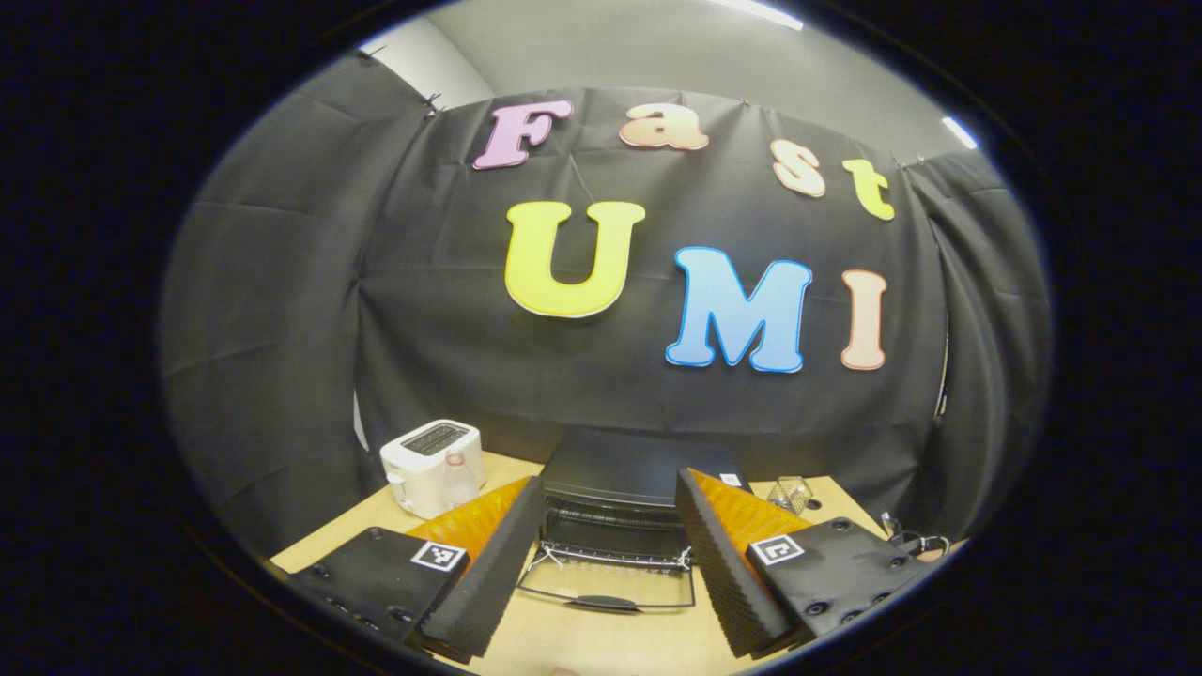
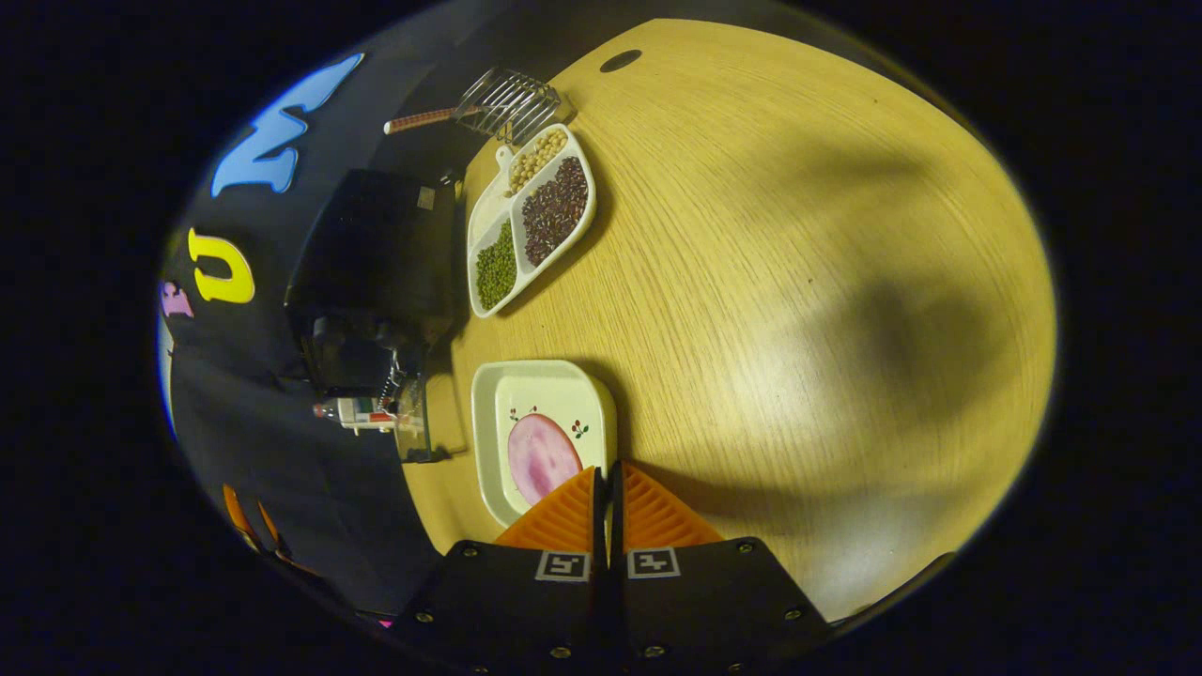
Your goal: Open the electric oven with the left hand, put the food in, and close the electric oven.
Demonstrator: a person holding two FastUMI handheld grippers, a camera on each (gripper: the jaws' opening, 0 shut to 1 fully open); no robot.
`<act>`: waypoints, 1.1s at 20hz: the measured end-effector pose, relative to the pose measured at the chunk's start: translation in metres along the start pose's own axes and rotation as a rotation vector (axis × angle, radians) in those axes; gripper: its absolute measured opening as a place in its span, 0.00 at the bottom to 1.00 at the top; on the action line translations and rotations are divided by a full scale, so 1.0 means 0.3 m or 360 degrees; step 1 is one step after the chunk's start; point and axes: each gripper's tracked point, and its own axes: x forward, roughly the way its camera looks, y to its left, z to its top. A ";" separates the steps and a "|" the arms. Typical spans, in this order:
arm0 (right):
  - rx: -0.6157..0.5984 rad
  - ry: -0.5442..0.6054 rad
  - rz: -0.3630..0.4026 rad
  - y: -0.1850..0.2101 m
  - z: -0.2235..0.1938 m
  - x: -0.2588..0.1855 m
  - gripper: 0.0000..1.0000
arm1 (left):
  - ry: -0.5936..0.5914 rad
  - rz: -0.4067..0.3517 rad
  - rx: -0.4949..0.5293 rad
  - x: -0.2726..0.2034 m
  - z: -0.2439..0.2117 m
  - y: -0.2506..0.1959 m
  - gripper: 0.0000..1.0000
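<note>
- Left gripper (image 1: pixel 608 554), fingers spread wide with nothing between them, faces the electric oven (image 1: pixel 627 498) straight ahead, whose door (image 1: pixel 608 587) lies folded down, probably freed for loading
- Right gripper (image 2: pixel 608 488) is pinched on the white plate's (image 2: pixel 498 394) near rim; the pink food (image 2: pixel 540 457) sits just ahead
- Oven interior too dark to read

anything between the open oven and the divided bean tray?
Nothing. In the right gripper view the bean tray sits right beside the oven, with a thin strip of bare table between them.
</note>
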 end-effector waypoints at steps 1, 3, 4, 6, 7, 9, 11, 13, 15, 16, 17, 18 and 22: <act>0.0011 -0.0008 0.0039 0.002 -0.004 -0.006 0.00 | -0.0005 0.0013 0.0008 -0.014 0.008 -0.003 0.97; 0.0022 -0.0013 0.0094 0.009 -0.020 -0.007 0.00 | -0.0021 0.0019 0.0019 -0.031 0.026 -0.014 0.94; 0.0033 -0.0016 0.0109 0.012 -0.031 -0.015 0.00 | -0.0036 0.0012 0.0019 -0.037 0.036 -0.020 0.92; 0.0059 -0.0054 0.0142 0.034 -0.045 -0.031 0.00 | -0.0062 -0.0027 0.0004 -0.043 0.057 -0.036 0.89; 0.0082 -0.0081 0.0162 0.054 -0.050 -0.039 0.00 | -0.0070 -0.0055 0.0000 -0.038 0.062 -0.039 0.94; 0.0123 -0.0132 0.0195 0.102 -0.072 -0.055 0.00 | -0.0079 -0.0101 0.0003 -0.028 0.075 -0.031 0.94; 0.0134 -0.0185 0.0200 0.150 -0.104 -0.070 0.00 | -0.0119 -0.0147 0.0013 -0.016 0.105 -0.017 0.94; 0.0152 -0.0247 0.0212 0.214 -0.145 -0.078 0.00 | -0.0137 -0.0180 0.0019 -0.008 0.121 0.008 0.94; 0.0188 -0.0326 0.0234 0.293 -0.185 -0.082 0.00 | -0.0163 -0.0222 0.0025 0.001 0.140 0.033 0.99; 0.0207 -0.0369 0.0248 0.335 -0.204 -0.080 0.00 | -0.0174 -0.0241 0.0038 0.011 0.149 0.047 0.94; 0.0237 -0.0405 0.0257 0.376 -0.223 -0.071 0.00 | -0.0182 -0.0260 0.0051 0.018 0.153 0.061 0.99; 0.0279 -0.0438 0.0262 0.412 -0.242 -0.063 0.00 | -0.0186 -0.0281 0.0060 0.023 0.158 0.077 0.99; 0.0377 -0.0580 0.0217 0.529 -0.286 0.002 0.00 | -0.0191 -0.0320 0.0037 0.042 0.167 0.159 0.94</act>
